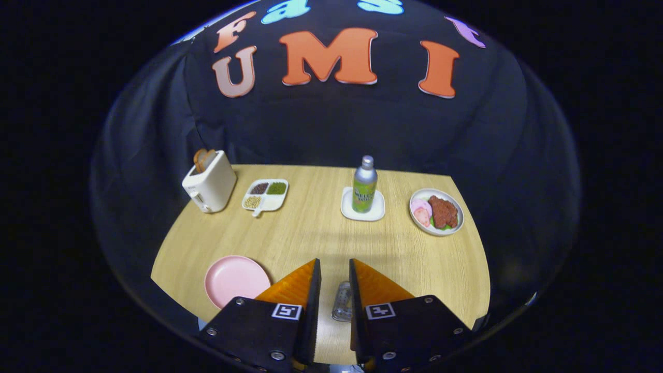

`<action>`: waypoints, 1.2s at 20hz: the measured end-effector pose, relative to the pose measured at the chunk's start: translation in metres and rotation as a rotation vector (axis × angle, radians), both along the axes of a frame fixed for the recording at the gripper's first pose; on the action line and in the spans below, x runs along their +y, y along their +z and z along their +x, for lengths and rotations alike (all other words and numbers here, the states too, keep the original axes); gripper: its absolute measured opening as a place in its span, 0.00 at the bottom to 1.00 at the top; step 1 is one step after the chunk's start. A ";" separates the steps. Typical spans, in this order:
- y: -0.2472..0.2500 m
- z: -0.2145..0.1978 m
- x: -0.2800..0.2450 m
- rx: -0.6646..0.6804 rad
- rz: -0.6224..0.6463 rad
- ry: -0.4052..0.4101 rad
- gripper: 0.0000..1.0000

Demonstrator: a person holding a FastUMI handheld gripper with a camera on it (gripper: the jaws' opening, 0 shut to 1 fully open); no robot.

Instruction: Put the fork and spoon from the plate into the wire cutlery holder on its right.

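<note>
Wire cutlery holder (342, 301) lies low between the fingers of my hand-held gripper (335, 267), seen as a pale metal frame in the narrow gap; whether it holds any cutlery I cannot tell. My fingers stand slightly parted with nothing clamped between them, hovering above the wooden worktop (311, 233). Pink plate (235, 280) sits just to the left of my left finger, partly hidden behind it, its visible surface bare. Beyond the fingers, along the far side of the worktop from left to right: a white toaster (210, 181) with bread slices in its slots; a divided white dish (265, 195) of beans and grains; a metal bottle (364, 185) upright on a small square white tray (362, 205); and a round plate of meat and vegetables (436, 211).
</note>
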State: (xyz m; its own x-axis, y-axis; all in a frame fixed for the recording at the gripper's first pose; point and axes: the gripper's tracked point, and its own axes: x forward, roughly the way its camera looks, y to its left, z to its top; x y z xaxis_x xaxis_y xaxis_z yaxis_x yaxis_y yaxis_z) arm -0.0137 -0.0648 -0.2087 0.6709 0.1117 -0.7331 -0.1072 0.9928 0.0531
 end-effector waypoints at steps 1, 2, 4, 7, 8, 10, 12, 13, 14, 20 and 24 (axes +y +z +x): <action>0.022 0.008 0.008 -0.071 0.018 0.014 0.33; 0.045 0.017 0.015 -0.146 0.028 0.029 0.39; 0.078 0.030 0.021 -0.318 0.025 0.055 0.47; 0.115 0.039 0.022 -0.507 -0.013 0.051 0.59; 0.127 0.037 0.026 -0.554 -0.007 0.045 0.64; 0.148 0.039 0.027 -0.631 0.010 0.034 0.71; 0.166 0.036 0.020 -0.720 -0.001 0.031 0.75; 0.172 0.033 0.015 -0.756 -0.016 0.027 0.76; 0.180 0.032 0.011 -0.784 -0.027 0.017 0.79; 0.230 0.032 0.010 -0.919 -0.008 -0.023 0.90; 0.259 0.026 0.006 -1.032 -0.035 -0.039 0.93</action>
State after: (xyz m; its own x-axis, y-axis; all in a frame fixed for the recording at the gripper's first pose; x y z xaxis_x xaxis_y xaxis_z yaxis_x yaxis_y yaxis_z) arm 0.0123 -0.0590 0.0504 0.9778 0.0662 0.1987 -0.0520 0.9958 -0.0757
